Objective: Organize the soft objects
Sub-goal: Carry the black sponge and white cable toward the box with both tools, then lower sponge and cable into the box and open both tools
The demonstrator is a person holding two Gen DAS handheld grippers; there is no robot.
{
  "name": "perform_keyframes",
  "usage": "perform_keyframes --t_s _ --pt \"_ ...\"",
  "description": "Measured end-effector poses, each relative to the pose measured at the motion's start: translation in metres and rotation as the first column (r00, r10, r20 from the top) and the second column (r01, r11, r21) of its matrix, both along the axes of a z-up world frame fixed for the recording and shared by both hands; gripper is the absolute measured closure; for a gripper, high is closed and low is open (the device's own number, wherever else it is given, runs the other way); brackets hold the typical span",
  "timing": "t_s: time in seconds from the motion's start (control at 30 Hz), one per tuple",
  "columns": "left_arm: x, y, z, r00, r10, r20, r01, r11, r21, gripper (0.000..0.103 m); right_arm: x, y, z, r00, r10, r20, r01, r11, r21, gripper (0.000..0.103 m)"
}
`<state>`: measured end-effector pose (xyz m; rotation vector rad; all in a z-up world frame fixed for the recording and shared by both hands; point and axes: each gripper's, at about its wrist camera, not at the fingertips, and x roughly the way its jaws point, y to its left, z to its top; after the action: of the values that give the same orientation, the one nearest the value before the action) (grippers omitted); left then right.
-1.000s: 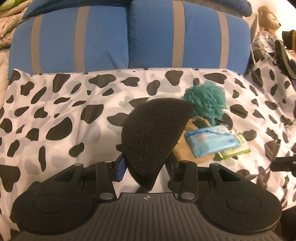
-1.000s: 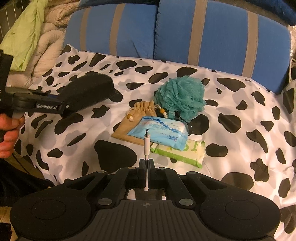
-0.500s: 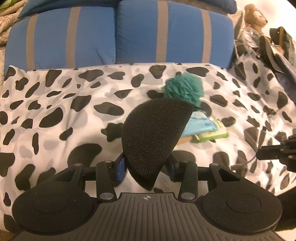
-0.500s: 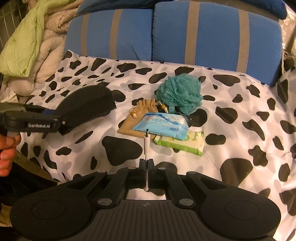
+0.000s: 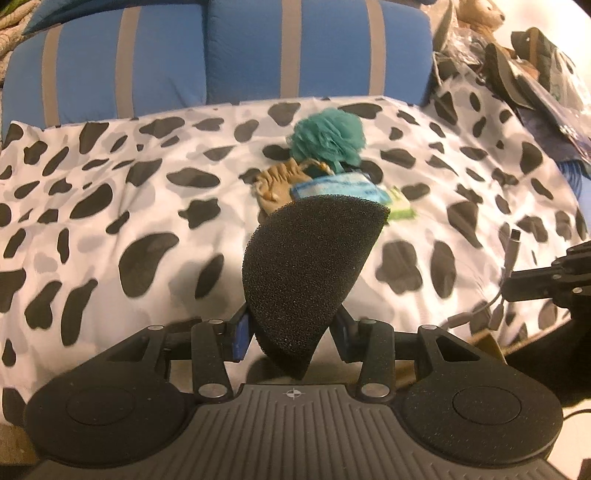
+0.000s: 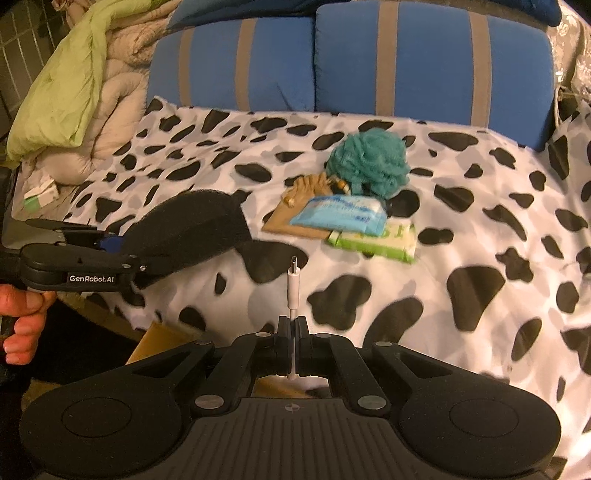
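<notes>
My left gripper (image 5: 291,330) is shut on a black foam sponge (image 5: 310,266), a half-round piece that sticks up between the fingers; the same black foam sponge (image 6: 192,229) shows at the left of the right wrist view. My right gripper (image 6: 293,328) is shut on a thin white charging cable (image 6: 293,280) whose plug points up. On the cow-print sheet (image 6: 480,236) lies a pile: a teal bath pouf (image 6: 369,162), a tan drawstring pouch (image 6: 295,210), a blue wipes pack (image 6: 341,216) and a green wipes pack (image 6: 376,238). Both grippers hover in front of the pile.
Two blue striped pillows (image 6: 424,59) line the back of the bed. A green and beige quilt (image 6: 74,92) is heaped at the left. Bags and a plush bear (image 5: 480,18) crowd the right. A hand (image 6: 22,325) grips the left tool's handle. A cardboard box edge (image 6: 159,339) shows below the bed edge.
Both grippers have drawn back from the pile toward the near edge of the bed, so the pile looks smaller and farther. Each keeps its hold: sponge in the left, cable in the right.
</notes>
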<state>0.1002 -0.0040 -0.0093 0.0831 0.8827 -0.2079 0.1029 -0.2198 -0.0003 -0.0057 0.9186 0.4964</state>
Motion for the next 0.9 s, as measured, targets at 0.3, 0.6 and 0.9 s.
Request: perform_keyframes --t_s 0.3,0.6,0.9 --pt "-0.032 -0.01 -0.005 0.997 -0.03 -0.072 0.03 1.0 0.003 0.06 -0.038 0.014 -0.006 0.996 0.06 -0.065 -0.063 0.997 -0.048 0.099" --pt "-0.054 -0.017 -0.012 0.988 -0.05 -0.145 0.053 0.999 0.014 0.06 -0.053 0.031 -0.019 0.983 0.12 -0.139 -0.135 0.985 -0.107 0.099" --pt "-0.057 -0.022 -0.019 0.978 -0.068 -0.196 0.076 0.996 0.035 0.06 -0.053 0.037 -0.028 0.975 0.131 -0.181 -0.158 0.976 -0.148 0.099"
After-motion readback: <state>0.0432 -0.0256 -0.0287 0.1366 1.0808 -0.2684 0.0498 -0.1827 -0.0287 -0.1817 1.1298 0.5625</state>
